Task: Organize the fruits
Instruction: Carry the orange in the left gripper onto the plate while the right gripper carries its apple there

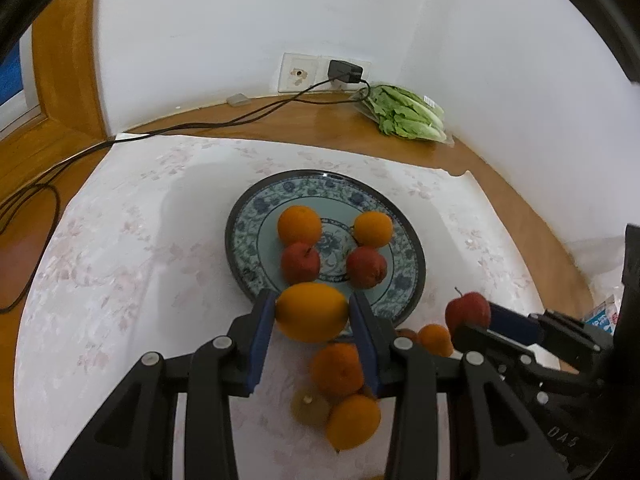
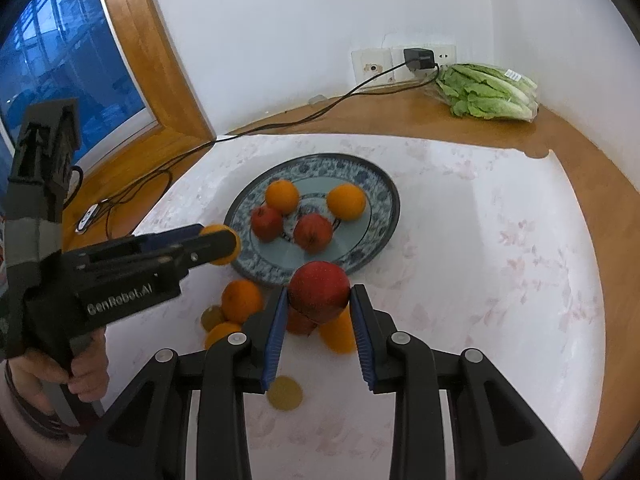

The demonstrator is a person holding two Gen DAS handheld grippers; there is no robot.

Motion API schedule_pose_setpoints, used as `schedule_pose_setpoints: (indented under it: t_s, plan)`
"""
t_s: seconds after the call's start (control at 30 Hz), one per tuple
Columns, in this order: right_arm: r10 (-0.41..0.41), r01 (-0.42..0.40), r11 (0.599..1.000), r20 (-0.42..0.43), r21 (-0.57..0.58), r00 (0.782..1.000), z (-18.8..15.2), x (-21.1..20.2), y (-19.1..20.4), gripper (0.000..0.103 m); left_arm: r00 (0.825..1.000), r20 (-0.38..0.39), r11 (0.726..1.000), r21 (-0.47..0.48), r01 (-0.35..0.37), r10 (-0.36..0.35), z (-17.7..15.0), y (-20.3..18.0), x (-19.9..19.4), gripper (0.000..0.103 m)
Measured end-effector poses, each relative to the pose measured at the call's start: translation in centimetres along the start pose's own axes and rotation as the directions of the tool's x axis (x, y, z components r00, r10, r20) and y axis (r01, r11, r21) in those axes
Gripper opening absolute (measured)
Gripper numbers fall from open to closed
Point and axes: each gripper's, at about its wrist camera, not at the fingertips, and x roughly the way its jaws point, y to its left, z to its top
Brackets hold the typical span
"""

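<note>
Left gripper point(image 1: 312, 316) clamps orange point(image 1: 312, 311) just above plate's near rim. Right gripper point(image 2: 319, 300) clamps apple point(image 2: 319, 289), also at near rim. Below them, loose fruit pile point(image 1: 340, 392) on white cloth point(image 1: 120, 280). Beyond, plate point(image 1: 404, 280) holds two oranges, two apples. Far back: lettuce point(image 1: 404, 114) in corner, charger point(image 1: 345, 72) plugged into wall socket.

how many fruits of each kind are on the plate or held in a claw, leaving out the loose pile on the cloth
round oranges: 3 (2 on the blue patterned ceramic plate, 1 in the left claw)
round red apples: 3 (2 on the plate, 1 in the right claw)
total: 6
</note>
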Motion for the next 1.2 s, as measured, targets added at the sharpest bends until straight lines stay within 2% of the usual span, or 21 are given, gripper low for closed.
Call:
schedule_pose_setpoints:
  t_s: [0.33, 1.2]
  plan:
    - [-0.014, 0.014, 1.000, -0.011, -0.005, 1.000, 1.9, 2.2, -1.1, 0.033, 1.000, -0.026, 1.000, -0.011, -0.006, 0.005, 0.0, 0.3, 2.6, 0.040]
    - [-0.036, 0.036, 0.999, -0.030, -0.003, 0.999, 3.2, 5.8, -2.4, 0.033, 0.999, 0.016, 0.999, 0.037, -0.040, 0.040, 1.4, -0.1, 4.4, 0.040]
